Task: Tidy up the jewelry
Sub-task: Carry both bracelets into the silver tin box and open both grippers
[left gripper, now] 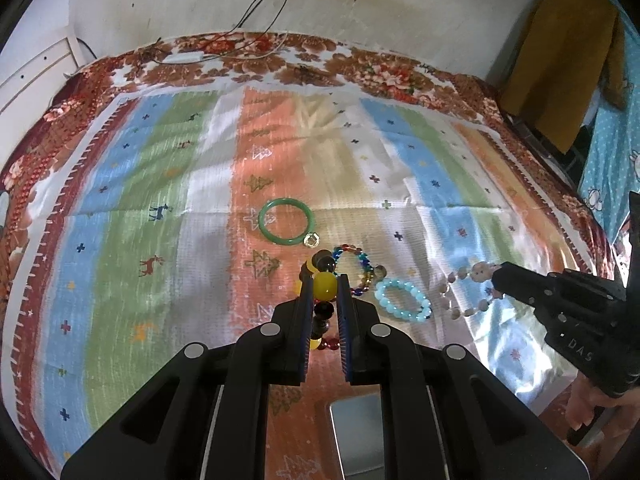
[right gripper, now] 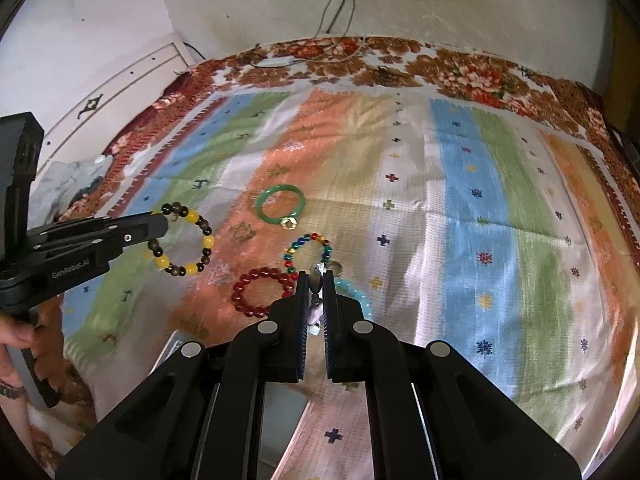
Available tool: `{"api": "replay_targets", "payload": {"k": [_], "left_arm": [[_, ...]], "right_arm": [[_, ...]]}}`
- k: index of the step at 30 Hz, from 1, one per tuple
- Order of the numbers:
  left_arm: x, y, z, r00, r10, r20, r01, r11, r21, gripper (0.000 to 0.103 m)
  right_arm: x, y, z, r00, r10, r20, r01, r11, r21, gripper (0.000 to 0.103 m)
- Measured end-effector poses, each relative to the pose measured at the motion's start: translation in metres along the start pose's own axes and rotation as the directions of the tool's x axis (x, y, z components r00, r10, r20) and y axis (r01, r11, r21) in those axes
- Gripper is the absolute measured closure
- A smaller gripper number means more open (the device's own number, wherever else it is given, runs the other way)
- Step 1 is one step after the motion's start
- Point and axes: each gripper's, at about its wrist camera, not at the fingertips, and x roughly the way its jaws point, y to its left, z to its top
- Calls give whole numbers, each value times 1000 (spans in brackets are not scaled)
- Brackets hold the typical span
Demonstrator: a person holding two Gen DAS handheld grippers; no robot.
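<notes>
Covering bed — striped cloth (left gripper: 168, 200) | floral blanket (left gripper: 280, 60) | stained wall (left gripper: 360, 4)

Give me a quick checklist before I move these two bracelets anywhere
1. Left gripper shut on the yellow bracelet: ok, a yellow bead sits between its fingers.
2. Right gripper shut on the pale bracelet: ok, beads are pinched between its fingers.
3. Both bracelets lifted off the cloth: cannot tell.
4. Held bracelets apart from the rest: ok for the yellow one; the pale one hangs close by the light blue bracelet, contact cannot tell.
5. Others lying loose: green bangle, multicolour bracelet, red bracelet: ok.
6. Place to put them: cannot tell, no box is clearly seen.
</notes>
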Motion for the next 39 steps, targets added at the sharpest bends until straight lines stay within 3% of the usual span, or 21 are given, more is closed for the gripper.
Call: {"api": "replay_targets", "payload": {"k": [25, 35, 39], "left_arm": [[-53, -29, -42, 994, -73, 79, 68, 996, 63, 92], [-55, -45, -70, 994, -104, 40, 99, 989, 108, 92], [-44, -49, -78, 994, -111, -21, 113, 986, 121, 91]], "right_arm": [[-36, 36, -36, 996, 83, 15, -82, 995, -61, 96], [-40, 45, -58, 994, 104, -12, -105, 992, -76, 96], [-37, 42, -63, 992, 126, -19, -127, 991, -42, 95]]}}
